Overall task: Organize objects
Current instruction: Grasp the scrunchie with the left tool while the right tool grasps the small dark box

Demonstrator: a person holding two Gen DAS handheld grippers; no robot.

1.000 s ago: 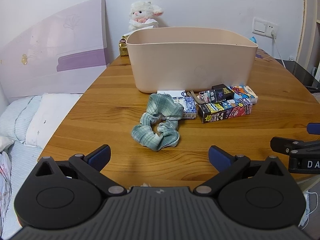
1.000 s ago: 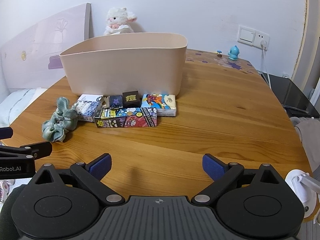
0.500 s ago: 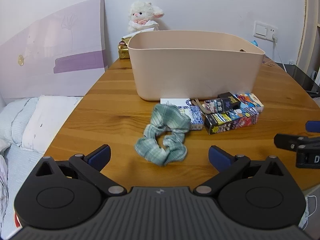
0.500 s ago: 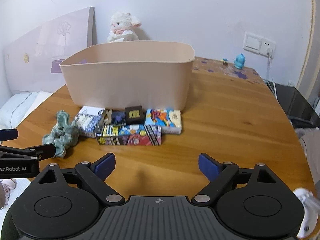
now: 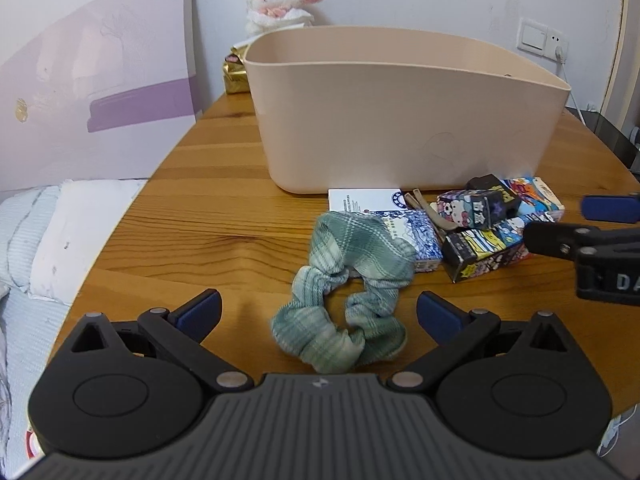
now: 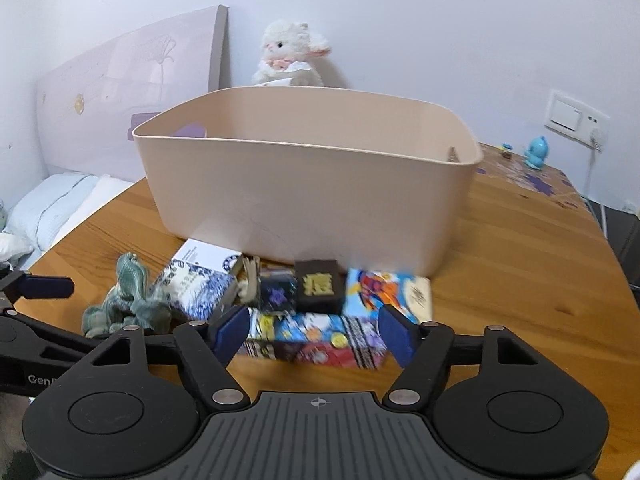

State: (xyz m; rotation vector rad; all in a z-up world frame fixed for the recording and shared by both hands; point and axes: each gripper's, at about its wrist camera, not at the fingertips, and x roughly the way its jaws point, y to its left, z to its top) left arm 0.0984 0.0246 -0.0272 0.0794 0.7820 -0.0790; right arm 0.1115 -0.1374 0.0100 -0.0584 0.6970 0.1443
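A beige plastic bin (image 5: 400, 128) stands on the wooden table (image 5: 200, 232); it also shows in the right wrist view (image 6: 308, 196). In front of it lie a green plaid scrunchie (image 5: 344, 296), a blue-and-white box (image 5: 412, 232), a long cartoon box (image 6: 316, 340), a small black box (image 6: 320, 286) and a colourful flat box (image 6: 388, 292). My left gripper (image 5: 318, 314) is open, its fingers either side of the scrunchie's near end. My right gripper (image 6: 314, 334) is open, its fingers flanking the long cartoon box.
A white plush lamb (image 5: 280, 4) and gold packets (image 5: 236, 72) sit behind the bin. A lilac headboard (image 5: 92, 92) and bedding (image 5: 40, 232) lie off the table's left edge. A blue figurine (image 6: 536, 154) stands at the far right near a wall socket (image 6: 572, 118).
Both grippers have moved forward toward the objects. The scrunchie now lies between the left fingers and the long cartoon box between the right fingers. Both stay open.
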